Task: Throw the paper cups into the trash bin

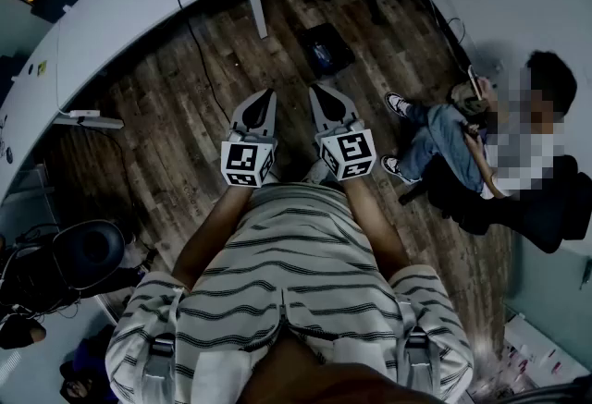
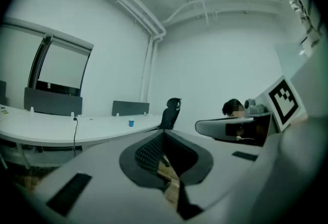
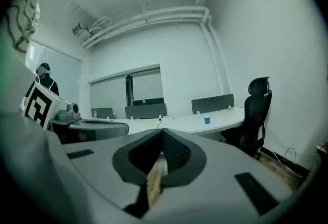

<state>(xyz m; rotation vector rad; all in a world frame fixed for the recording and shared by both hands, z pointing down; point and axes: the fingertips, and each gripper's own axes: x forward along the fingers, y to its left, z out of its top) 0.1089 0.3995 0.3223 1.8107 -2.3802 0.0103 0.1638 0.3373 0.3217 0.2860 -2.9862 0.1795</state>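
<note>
Left tool and right tool sit clenched, empty; distant blue cup seemingly stands upright.

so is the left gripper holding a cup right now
No: the left gripper is shut with nothing between its jaws, and the blue cup stands far off on the white desk.
</note>
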